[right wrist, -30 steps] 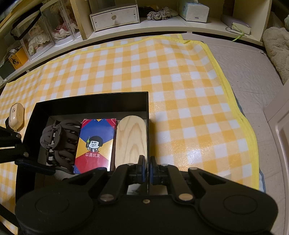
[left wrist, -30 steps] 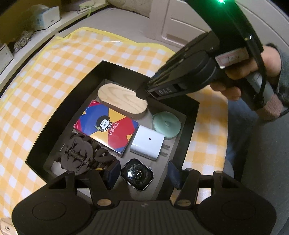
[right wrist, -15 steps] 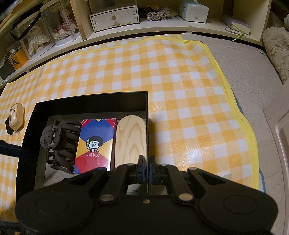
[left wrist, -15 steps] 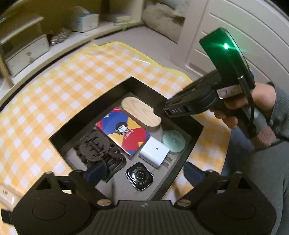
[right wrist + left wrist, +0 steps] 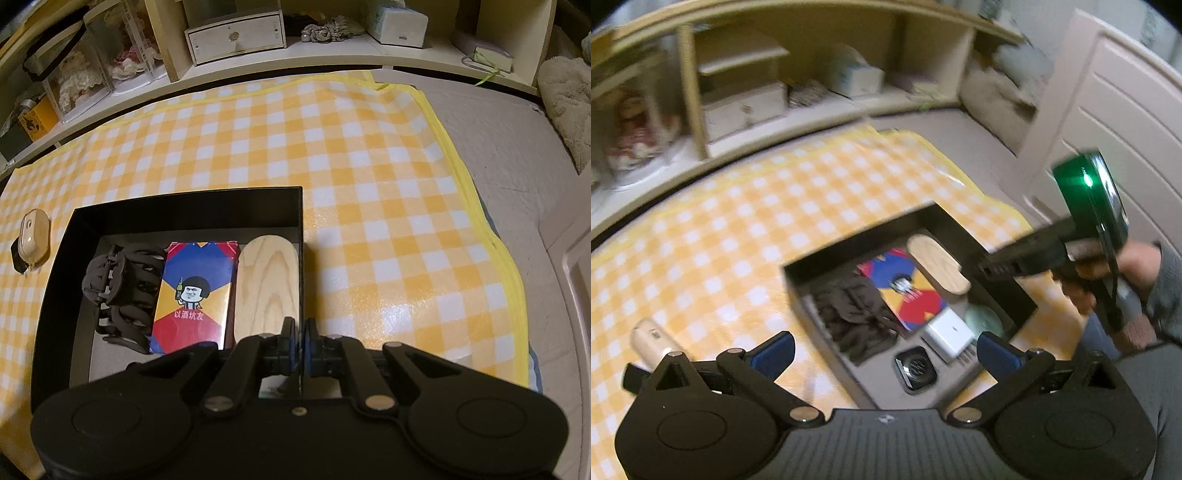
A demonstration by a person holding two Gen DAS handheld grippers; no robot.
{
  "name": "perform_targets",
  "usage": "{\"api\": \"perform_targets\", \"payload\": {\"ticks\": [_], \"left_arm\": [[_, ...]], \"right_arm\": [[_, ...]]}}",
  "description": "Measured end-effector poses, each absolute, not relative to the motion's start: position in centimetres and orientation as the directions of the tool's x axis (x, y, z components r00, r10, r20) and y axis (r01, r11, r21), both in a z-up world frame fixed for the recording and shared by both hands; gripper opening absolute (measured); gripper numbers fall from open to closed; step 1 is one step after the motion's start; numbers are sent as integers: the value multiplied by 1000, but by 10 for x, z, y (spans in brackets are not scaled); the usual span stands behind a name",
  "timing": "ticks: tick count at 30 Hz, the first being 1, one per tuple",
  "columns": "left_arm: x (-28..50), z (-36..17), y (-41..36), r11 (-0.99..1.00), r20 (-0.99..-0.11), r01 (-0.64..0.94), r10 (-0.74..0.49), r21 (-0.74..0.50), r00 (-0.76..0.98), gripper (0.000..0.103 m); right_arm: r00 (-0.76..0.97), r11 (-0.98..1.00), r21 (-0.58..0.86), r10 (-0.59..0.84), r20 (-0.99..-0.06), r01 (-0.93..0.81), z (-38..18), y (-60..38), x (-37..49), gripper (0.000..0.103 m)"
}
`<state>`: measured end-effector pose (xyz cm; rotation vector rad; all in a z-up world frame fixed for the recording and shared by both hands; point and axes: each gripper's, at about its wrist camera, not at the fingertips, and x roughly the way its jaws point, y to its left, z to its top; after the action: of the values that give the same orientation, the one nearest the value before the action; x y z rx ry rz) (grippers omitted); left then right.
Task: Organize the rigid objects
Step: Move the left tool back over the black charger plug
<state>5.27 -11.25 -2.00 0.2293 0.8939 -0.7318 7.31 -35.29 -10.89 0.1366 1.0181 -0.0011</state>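
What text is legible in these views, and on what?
"以酒坑友": on the colourful card box in the black tray, under a cartoon face.
Yellow label on a dark container on the shelf: a graphic, nothing legible.
Tissue box print: too small to read.
Left wrist view: too blurred to read anything.

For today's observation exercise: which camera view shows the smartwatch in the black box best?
The left wrist view. The smartwatch lies whole, though blurred, at the near end of the black box. In the right wrist view the right gripper hides that end, so no watch shows.
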Motion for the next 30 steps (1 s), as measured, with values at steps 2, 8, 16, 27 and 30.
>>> {"api": "perform_targets", "payload": {"ticks": [2,8,16,27,30], "left_arm": [[56,-16,-100,769,-763,631,-471,-107,444,103],[68,-9,-60,855,-734,513,-398,-79,550,103],[98,-6,-3,954,-699,290,-255,-72,668,103],[133,-32,37,941,-712,336,-257,-32,654,103],[143,-45,45,931,-736,358,-289,-67,613,102]], "right_arm": [[526,991,115,64,-848,65,-109,-353,73,6],[526,991,114,64,-848,64,-109,-352,72,6],[526,991,115,64,-848,64,-109,-352,72,6],[525,992,113,63,-849,63,-110,-351,71,7],[525,992,112,63,-849,63,-110,-351,71,7]]}}
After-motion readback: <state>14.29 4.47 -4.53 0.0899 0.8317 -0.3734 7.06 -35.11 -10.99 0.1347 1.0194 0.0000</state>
